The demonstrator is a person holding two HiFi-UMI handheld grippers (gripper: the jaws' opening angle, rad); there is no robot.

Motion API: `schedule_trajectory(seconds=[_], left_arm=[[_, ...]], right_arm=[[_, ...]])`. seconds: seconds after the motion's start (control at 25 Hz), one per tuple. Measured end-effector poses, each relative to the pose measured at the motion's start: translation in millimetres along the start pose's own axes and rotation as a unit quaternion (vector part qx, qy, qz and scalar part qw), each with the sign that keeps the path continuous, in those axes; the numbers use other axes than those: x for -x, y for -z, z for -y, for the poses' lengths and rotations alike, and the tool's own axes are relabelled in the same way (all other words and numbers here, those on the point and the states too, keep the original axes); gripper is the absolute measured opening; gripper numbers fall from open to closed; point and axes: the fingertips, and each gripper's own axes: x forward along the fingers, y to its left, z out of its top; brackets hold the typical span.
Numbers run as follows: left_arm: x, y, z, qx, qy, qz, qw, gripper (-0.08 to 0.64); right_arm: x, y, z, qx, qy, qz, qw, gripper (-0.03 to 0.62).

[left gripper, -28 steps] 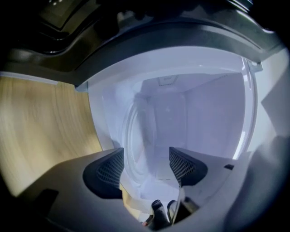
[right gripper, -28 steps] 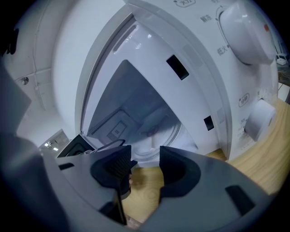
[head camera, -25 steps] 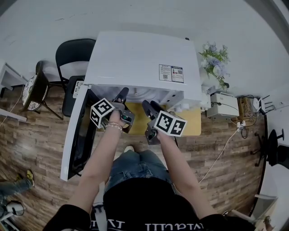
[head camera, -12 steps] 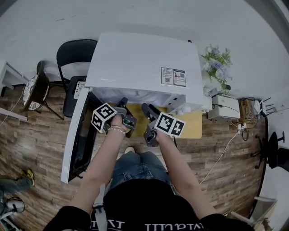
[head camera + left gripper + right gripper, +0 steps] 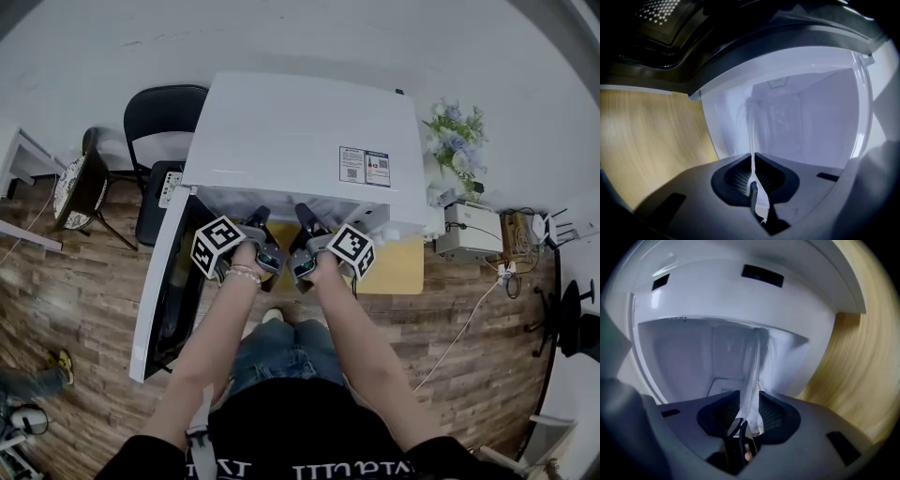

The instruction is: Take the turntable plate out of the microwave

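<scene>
The clear glass turntable plate (image 5: 751, 136) shows edge-on in both gripper views, inside the white microwave (image 5: 300, 131) cavity. My left gripper (image 5: 752, 180) is shut on its rim, with the pads pinching the thin glass. My right gripper (image 5: 749, 408) has the plate's rim (image 5: 752, 366) between its jaws; they are closing, with a gap still showing beside the glass. In the head view, the left gripper (image 5: 258, 216) and the right gripper (image 5: 302, 216) reach side by side into the oven mouth. The microwave's top hides the plate there.
The microwave door (image 5: 164, 281) hangs open to the left. The oven stands on a light wooden table (image 5: 398, 267). A black chair (image 5: 155, 117) is at the back left. Flowers (image 5: 455, 136) and a white box (image 5: 469, 230) sit to the right.
My right gripper has rolled over and shifted left, closer to the left gripper at the oven mouth. The left gripper has hardly moved.
</scene>
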Motion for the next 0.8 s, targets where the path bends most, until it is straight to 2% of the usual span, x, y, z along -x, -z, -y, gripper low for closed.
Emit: schedule_trajectory(seconds=[0.04, 0.16, 0.36, 0.56, 0.8], left_arm=[[0, 1, 1, -0.003, 0.001, -0.003, 1.0000, 0.026], [0, 3, 2, -0.019, 0.006, -0.014, 0.9997, 0.028], [1, 6, 7, -0.048, 0.023, -0.029, 0.9982, 0.028], [1, 2, 10, -0.055, 0.046, -0.015, 0.9973, 0.035], [-5, 2, 20, -0.061, 0.071, -0.011, 0.9956, 0.055]], right_arm=[[-2, 1, 1, -0.011, -0.001, 0.003, 1.000, 0.130], [-7, 2, 4, -0.033, 0.003, 0.012, 0.999, 0.055], [-5, 0, 4, -0.070, -0.008, 0.029, 0.997, 0.044], [5, -3, 0, -0.074, -0.027, 0.048, 0.996, 0.046], [13, 1, -9, -0.063, -0.038, 0.041, 0.996, 0.046]])
